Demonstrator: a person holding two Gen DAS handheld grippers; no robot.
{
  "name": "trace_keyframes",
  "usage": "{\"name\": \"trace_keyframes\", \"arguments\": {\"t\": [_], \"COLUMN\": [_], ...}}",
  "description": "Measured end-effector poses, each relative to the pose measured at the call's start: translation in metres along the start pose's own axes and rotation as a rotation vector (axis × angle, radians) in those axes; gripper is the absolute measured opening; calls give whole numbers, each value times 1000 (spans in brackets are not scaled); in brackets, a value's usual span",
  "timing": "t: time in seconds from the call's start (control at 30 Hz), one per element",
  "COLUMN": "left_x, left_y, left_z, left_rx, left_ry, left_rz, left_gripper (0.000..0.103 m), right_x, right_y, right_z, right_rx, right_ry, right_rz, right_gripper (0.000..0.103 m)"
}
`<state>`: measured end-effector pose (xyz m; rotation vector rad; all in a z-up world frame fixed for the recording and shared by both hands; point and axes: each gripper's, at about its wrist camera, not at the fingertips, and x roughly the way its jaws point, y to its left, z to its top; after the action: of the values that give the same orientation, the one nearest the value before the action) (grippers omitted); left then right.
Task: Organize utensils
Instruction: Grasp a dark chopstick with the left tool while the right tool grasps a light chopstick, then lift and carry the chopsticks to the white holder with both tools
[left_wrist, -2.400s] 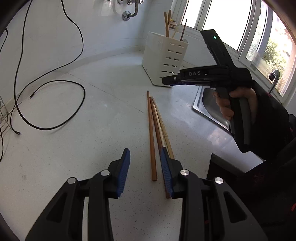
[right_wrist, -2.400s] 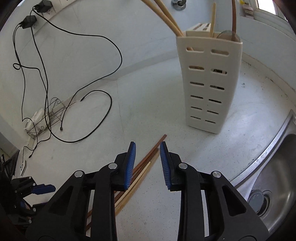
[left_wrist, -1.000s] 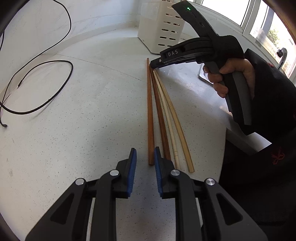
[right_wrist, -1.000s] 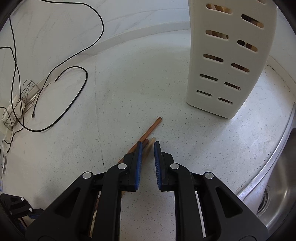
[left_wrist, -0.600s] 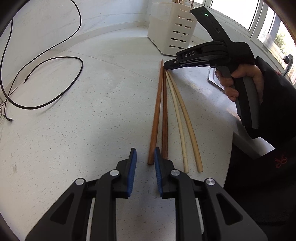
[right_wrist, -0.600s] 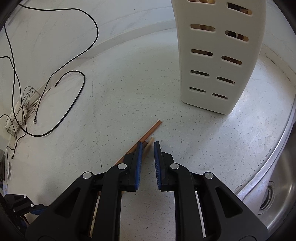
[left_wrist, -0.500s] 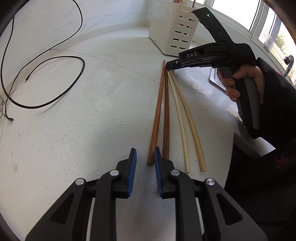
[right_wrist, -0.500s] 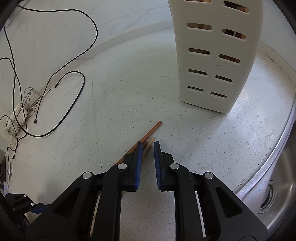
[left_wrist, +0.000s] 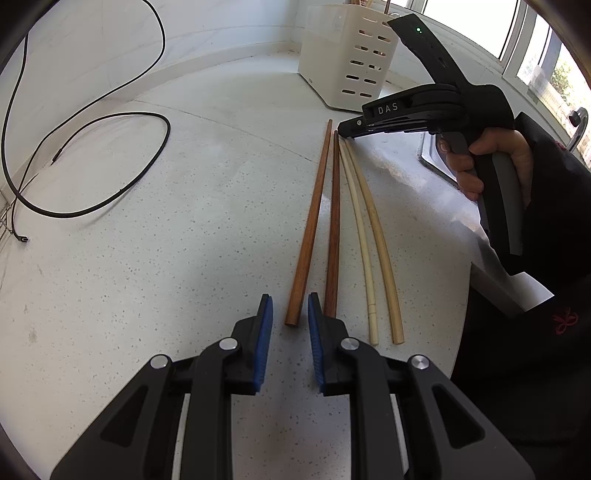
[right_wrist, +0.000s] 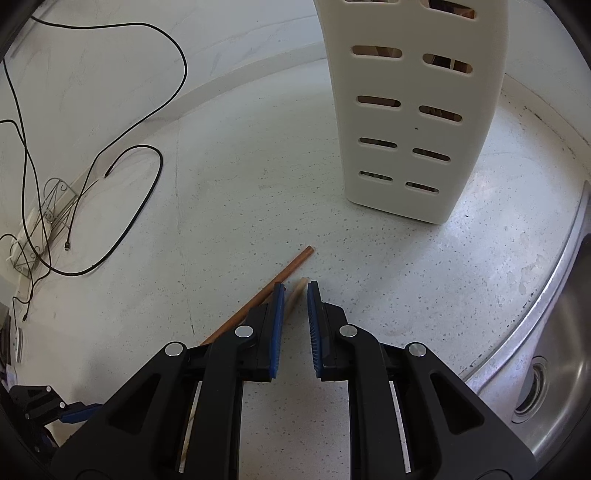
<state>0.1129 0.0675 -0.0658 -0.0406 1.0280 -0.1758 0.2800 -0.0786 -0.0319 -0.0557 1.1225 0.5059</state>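
Four chopsticks lie side by side on the speckled white counter (left_wrist: 155, 229): two dark brown wooden chopsticks (left_wrist: 334, 236) and two pale bamboo chopsticks (left_wrist: 364, 236), far tips converging, probably lined up for pickup. Right claw (right_wrist: 296, 295) sits at those tips, jaws slightly apart around a pale tip, not clamped. Left claw (left_wrist: 290, 314) is open, empty, at the near ends. Likely destination: slotted cream plastic utensil holder (left_wrist: 351, 59), already holding sticks. Right tool reads "DAS".

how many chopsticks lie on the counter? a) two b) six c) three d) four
d: the left wrist view shows two brown chopsticks and two pale chopsticks lying side by side on the counter.
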Motion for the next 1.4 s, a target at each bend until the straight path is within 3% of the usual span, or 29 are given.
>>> {"name": "trace_keyframes", "arguments": {"t": [0.17, 0.27, 0.37, 0.5, 0.73, 0.9, 1.4], "left_x": [1, 1, 1, 0, -8, -29, -104], "left_y": [-2, 1, 9, 9, 6, 4, -6], "left_z": [1, 1, 0, -3, -4, 5, 67], "left_rx": [-3, -18, -54, -66, -58, -51, -33], "left_ry": [-1, -2, -12, -30, -61, -111, -302], "left_rz": [17, 17, -15, -3, 3, 21, 74], "left_gripper": [18, 12, 9, 7, 7, 7, 7], "right_x": [3, 6, 8, 8, 2, -24, -142], "right_y": [14, 22, 21, 19, -3, -14, -23], "right_z": [1, 5, 7, 7, 5, -1, -5], "right_rx": [-60, -96, -76, -51, 24, 26, 5], "right_ry": [13, 35, 35, 20, -26, -126, -432], "right_rz": [-69, -126, -146, -160, -97, -41, 149], "right_gripper": [13, 12, 11, 8, 4, 4, 4]}}
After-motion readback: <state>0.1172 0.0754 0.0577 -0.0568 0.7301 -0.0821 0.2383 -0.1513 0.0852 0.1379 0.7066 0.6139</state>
